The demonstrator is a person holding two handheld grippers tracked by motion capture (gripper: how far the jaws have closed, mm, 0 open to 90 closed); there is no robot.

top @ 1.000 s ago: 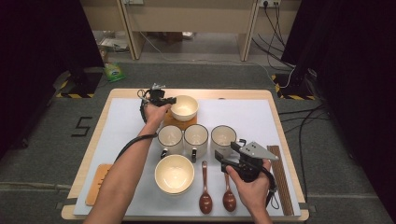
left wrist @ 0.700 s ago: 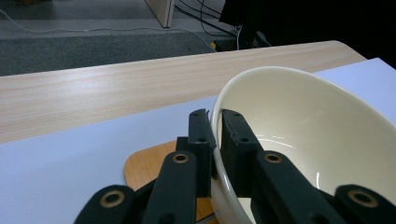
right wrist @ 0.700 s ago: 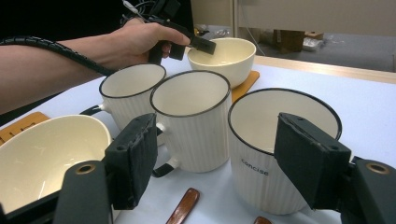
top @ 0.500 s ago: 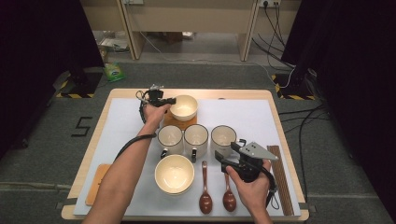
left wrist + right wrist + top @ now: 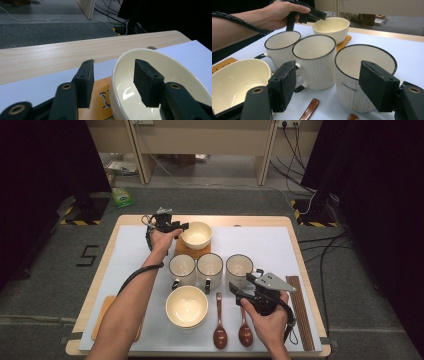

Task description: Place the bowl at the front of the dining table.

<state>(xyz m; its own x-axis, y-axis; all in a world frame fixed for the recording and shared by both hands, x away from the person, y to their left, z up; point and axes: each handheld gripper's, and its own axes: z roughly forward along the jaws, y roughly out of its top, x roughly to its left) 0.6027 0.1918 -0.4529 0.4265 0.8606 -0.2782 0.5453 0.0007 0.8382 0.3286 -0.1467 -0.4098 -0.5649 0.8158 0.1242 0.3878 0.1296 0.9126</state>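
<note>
On the table [image 5: 300, 227], the small bowl [image 5: 196, 235] is found at 12 o'clock, resting on a wooden coaster [image 5: 192, 251], not yet lifted; gripping and moving are judged outstanding. The left gripper [image 5: 177, 227] is held unclenched, its jaws straddling the bowl's rim at 9 o'clock. The right gripper [image 5: 240, 292] is held spread, ungrasping, at 5 o'clock, just before the right-hand mug [image 5: 364, 75].

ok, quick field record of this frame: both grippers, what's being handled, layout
left hand-held gripper: open, jaws straddle the rim of the far bowl
far bowl: on wooden coaster
right hand-held gripper: open, facing right mug, not touching
mugs: three in a row
near bowl: on the mat
wooden spoons: two, side by side
</note>
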